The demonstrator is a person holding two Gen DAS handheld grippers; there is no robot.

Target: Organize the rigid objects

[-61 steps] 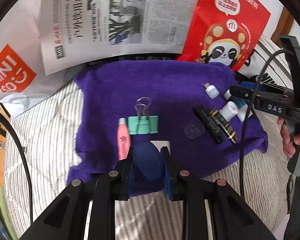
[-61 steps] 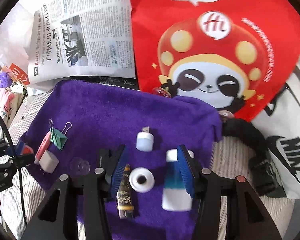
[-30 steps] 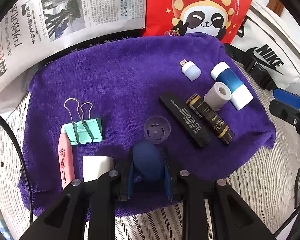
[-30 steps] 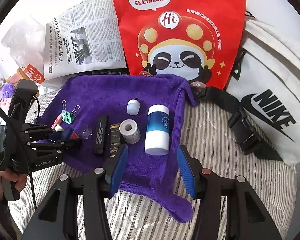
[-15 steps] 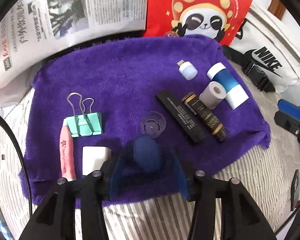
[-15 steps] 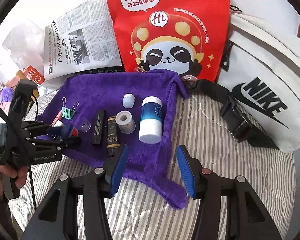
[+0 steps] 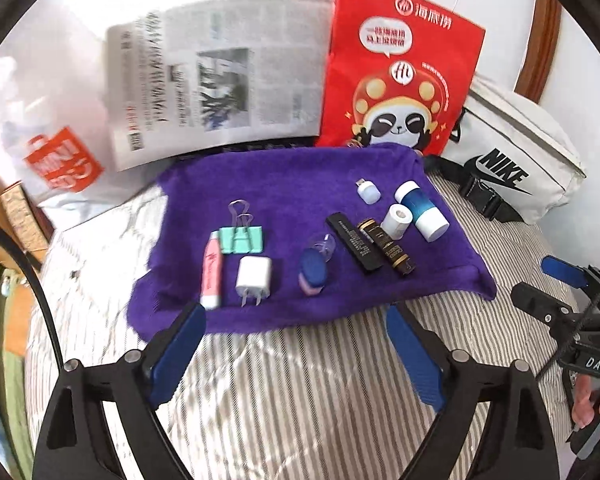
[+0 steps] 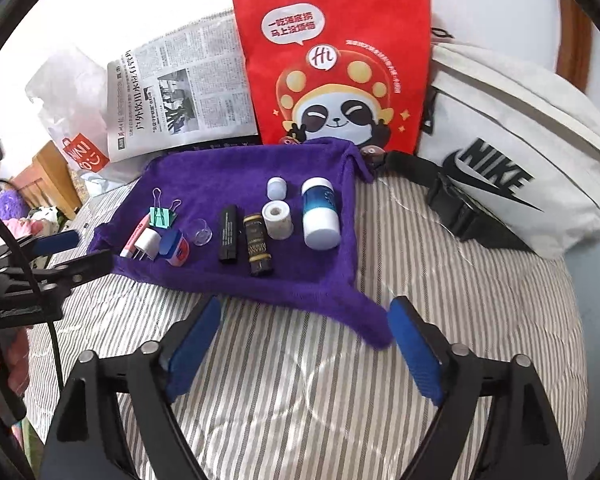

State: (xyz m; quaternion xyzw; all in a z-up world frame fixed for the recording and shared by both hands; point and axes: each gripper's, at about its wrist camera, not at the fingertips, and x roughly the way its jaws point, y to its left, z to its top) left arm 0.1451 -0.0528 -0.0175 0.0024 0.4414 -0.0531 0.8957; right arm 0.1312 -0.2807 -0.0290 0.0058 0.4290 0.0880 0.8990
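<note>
Rigid objects sit grouped on purple towel [image 7: 300, 176] | your left gripper [image 7: 296, 354] and right gripper [image 8: 304, 344] opening, empty, clear at 6 o'clock

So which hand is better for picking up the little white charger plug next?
Probably the left. The white charger plug lies just ahead of the left gripper, whose opening jaws hold nothing. The right gripper sits nearer the blue-and-white bottle.

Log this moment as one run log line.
left gripper: opening, empty | right gripper: opening, empty | blue case: on purple towel | both grippers off towel
</note>
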